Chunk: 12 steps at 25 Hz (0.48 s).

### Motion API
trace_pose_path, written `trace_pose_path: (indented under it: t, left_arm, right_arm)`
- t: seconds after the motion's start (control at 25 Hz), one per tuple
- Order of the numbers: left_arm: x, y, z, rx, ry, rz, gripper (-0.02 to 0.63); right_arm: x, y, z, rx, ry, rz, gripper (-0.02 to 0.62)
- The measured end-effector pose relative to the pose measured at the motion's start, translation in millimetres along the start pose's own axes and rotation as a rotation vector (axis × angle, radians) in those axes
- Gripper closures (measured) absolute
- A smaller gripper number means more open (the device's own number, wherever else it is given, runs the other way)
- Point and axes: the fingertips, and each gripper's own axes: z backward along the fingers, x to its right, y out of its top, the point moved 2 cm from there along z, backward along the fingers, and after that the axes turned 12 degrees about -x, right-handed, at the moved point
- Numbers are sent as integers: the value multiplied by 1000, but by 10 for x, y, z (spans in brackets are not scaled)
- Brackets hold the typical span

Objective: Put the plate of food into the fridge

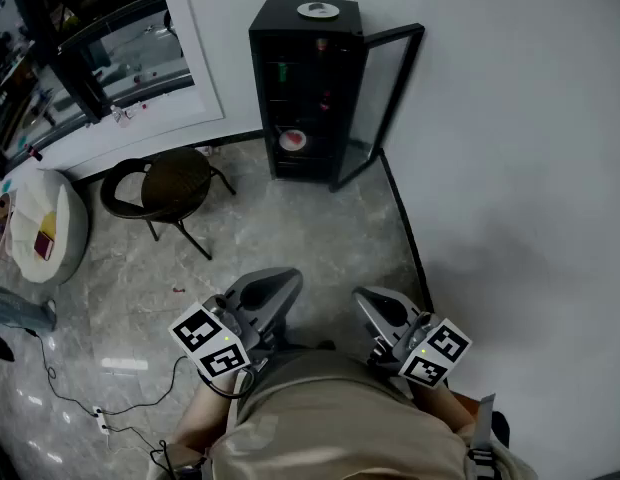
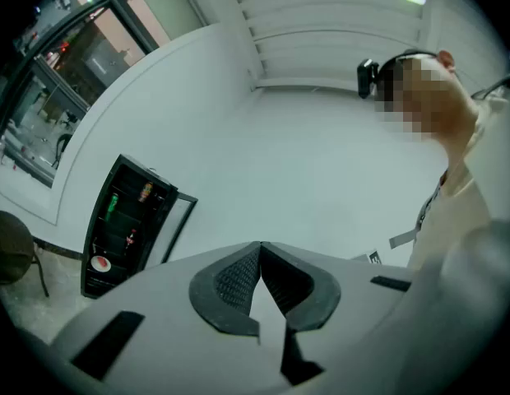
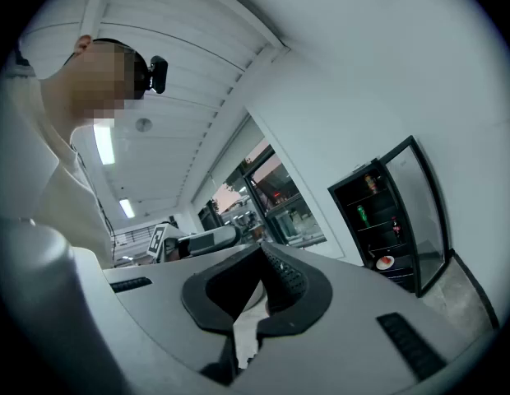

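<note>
Both claws are closed and hold nothing: left gripper point(image 1: 273, 283) and right gripper point(image 1: 374, 304) are drawn in at the person's torso. Plate of food point(image 1: 292, 139) rests on a lower shelf of the fridge point(image 1: 308, 88), well ahead of both, its door point(image 1: 378, 98) swung open (hinged on the right). Dark chair point(image 1: 173, 183) stands ahead-left of the left gripper, beside the path, not across it.

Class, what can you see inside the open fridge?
A plate of food sits on a lower shelf of the fridge; a green bottle and other drinks stand above. The dark bottom is not readable.
</note>
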Motion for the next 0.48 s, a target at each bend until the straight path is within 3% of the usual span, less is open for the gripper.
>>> trace_pose_path:
  t: [0.48]
  left_arm:
    - [-342,36,134,-33,-42,-18,595]
  right_arm:
    - [41,-30,-423,-12,-41,-46,574]
